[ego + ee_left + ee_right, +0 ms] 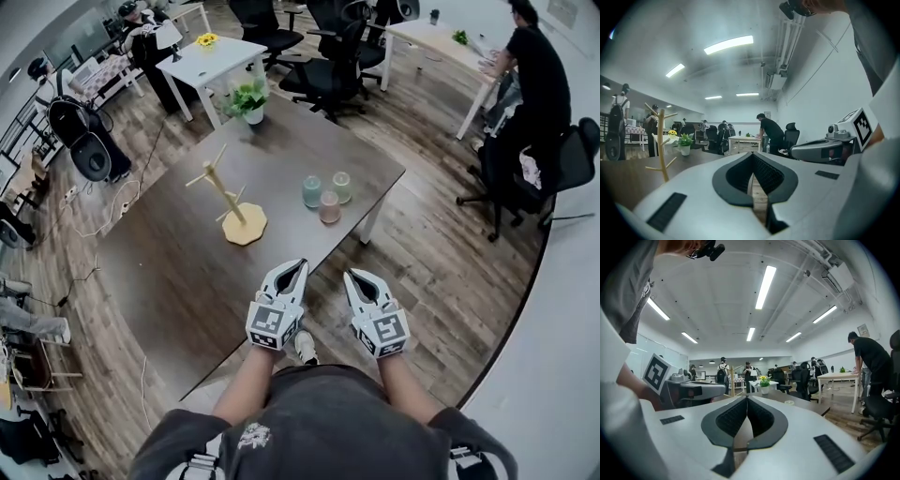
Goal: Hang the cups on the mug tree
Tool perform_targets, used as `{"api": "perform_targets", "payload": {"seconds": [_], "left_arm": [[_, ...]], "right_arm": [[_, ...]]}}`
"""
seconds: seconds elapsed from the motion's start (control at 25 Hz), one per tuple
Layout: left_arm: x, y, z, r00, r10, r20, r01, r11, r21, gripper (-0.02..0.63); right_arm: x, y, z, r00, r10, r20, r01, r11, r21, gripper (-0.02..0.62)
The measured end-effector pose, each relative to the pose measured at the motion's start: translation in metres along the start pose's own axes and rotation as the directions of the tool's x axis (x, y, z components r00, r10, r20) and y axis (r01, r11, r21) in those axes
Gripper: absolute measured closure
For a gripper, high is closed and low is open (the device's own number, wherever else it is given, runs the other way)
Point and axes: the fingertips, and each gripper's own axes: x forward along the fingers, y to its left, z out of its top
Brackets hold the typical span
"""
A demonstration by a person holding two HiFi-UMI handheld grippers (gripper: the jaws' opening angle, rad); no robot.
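Nothing is hung yet, I'd say: the left gripper [292, 274] and right gripper [356, 279] hover pressed together and empty at the table's [178, 281] near edge, three cups [327, 197] stand right of the tree [228, 199], so one gripper must spread and reach a cup.

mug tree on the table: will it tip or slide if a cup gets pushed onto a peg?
Likely tippy: the mug tree is a tall thin post on one small flat base. It looks like light wood, so a sideways push may slide it across the smooth table. The pegs look thin, possibly fragile.
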Motion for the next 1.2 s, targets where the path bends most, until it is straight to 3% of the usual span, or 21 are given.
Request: {"api": "perform_targets", "payload": {"seconds": [0.56, 0.8, 1.2], "left_arm": [[0.036, 0.082, 0.001, 0.998, -0.053, 0.031, 0.054, 0.998, -0.015, 0.606], [0.048, 0.11, -0.01, 0.999, -0.035, 0.01, 0.035, 0.999, -0.009, 0.606], [0.101, 0.133, -0.017, 1.0, 0.008, -0.008, -0.008, 1.0, -0.024, 0.606]], "right_arm": [[0.089, -0.002, 0.002, 0.997, -0.032, -0.07, 0.029, 0.999, -0.046, 0.571], [0.113, 0.001, -0.002, 0.996, -0.04, -0.082, 0.034, 0.996, -0.082, 0.571], [0.153, -0.061, -0.003, 0.993, -0.106, -0.051, 0.101, 0.991, -0.086, 0.569]]}}
